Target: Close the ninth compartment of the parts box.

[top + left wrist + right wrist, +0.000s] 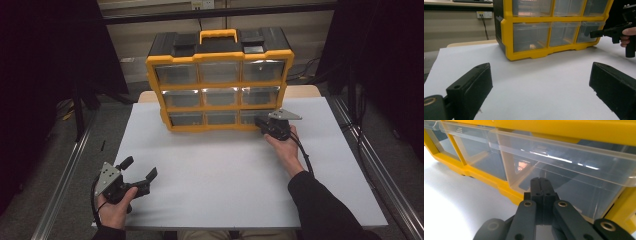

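A yellow and black organiser cabinet (220, 80) with clear drawers stands at the back middle of the white table (225, 170). My right gripper (260, 121) is shut, its tips against the front of the bottom-right drawer (250, 116). In the right gripper view the closed jaws (541, 180) touch that clear drawer (574, 167) just below its lip; nothing shows between them. My left gripper (140, 167) hovers open near the table's front left corner, its jaws wide apart (540, 70) and facing the cabinet (529, 53). A small tan item (532, 46) lies in the bottom-left drawer.
The right gripper (594, 33) and the hand holding it show at the far right of the left gripper view. White tabletop (536, 82) stretches between the left gripper and the cabinet. Metal rails (65, 175) run along both table sides.
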The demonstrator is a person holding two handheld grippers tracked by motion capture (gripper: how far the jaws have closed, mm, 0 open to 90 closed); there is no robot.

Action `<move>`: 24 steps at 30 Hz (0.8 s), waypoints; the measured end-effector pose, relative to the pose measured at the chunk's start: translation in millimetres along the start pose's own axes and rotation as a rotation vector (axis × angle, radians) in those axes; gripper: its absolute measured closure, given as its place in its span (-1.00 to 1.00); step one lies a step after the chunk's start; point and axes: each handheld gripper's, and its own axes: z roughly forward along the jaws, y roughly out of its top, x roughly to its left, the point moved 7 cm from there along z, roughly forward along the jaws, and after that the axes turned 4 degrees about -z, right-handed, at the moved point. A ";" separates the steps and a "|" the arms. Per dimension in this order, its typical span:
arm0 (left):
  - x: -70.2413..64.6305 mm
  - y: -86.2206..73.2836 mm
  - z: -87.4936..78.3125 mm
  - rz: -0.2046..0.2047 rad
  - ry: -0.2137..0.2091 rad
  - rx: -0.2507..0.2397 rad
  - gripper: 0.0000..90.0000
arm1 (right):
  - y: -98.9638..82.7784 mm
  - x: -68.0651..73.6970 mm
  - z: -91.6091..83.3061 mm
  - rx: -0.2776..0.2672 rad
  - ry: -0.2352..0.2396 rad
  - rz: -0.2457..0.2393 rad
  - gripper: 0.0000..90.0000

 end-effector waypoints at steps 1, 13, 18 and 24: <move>-0.1 0.0 0.1 -0.001 0.000 0.000 -0.90 | 0.0 -0.1 0.0 0.000 0.000 -0.001 1.00; 0.1 -0.1 0.0 0.000 -0.001 0.001 -0.90 | 0.3 -2.7 1.7 0.003 -0.011 0.003 1.00; -0.6 0.2 -0.1 -0.002 0.002 -0.002 -0.90 | 0.7 -3.8 2.1 0.005 -0.017 0.007 1.00; -0.3 0.3 -0.4 0.001 0.001 -0.001 -0.90 | 0.3 -4.9 3.1 0.008 -0.023 0.004 1.00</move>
